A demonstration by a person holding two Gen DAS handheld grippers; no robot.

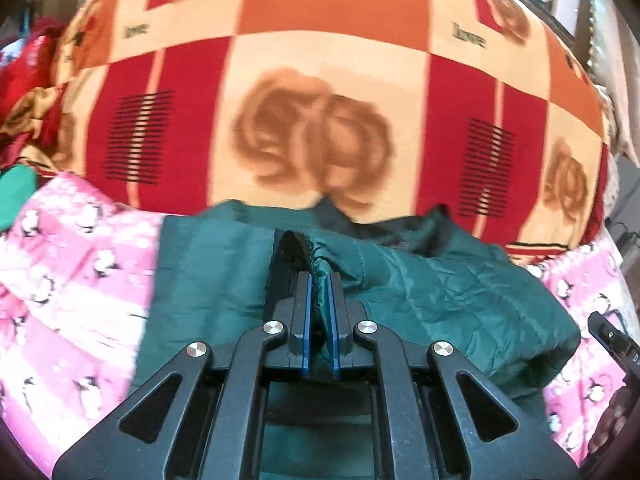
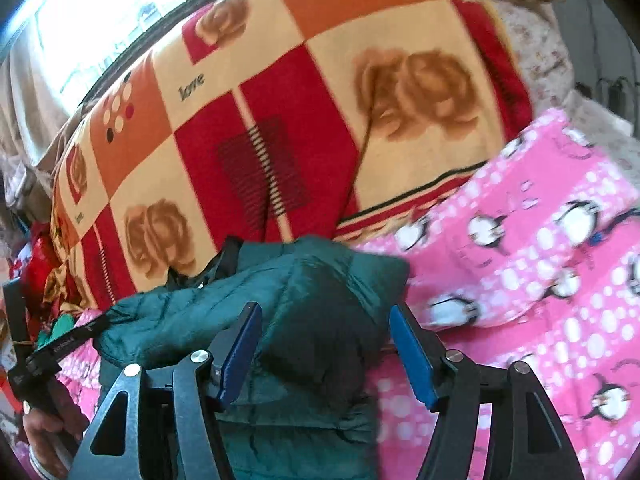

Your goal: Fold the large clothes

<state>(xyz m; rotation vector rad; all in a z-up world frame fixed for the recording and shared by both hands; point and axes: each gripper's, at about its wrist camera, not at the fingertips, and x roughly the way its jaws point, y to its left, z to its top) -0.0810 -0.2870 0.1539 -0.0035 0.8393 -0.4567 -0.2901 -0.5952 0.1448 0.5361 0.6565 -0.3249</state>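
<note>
Both views are blurred, and the lower part of the green quilted jacket (image 1: 452, 300) is hidden behind each gripper's linkage. In the right wrist view, the left gripper (image 2: 60, 350) is cut off at the frame edge, with only part of the hand (image 2: 44, 436) holding it shown. The jacket is spread on a pink penguin-print sheet (image 1: 76, 280), in front of a red, orange and cream checked blanket (image 1: 312, 92) printed with roses. In the left wrist view, the left gripper (image 1: 320, 300) is seen with its fingers pressed together, pinching a gathered, dark-lined edge of the jacket between the blue pads (image 1: 307, 312). The right gripper (image 2: 326, 344) is seen with its fingers spread, a bulging fold of the jacket lying between them; contact with the pads cannot be made out.
</note>
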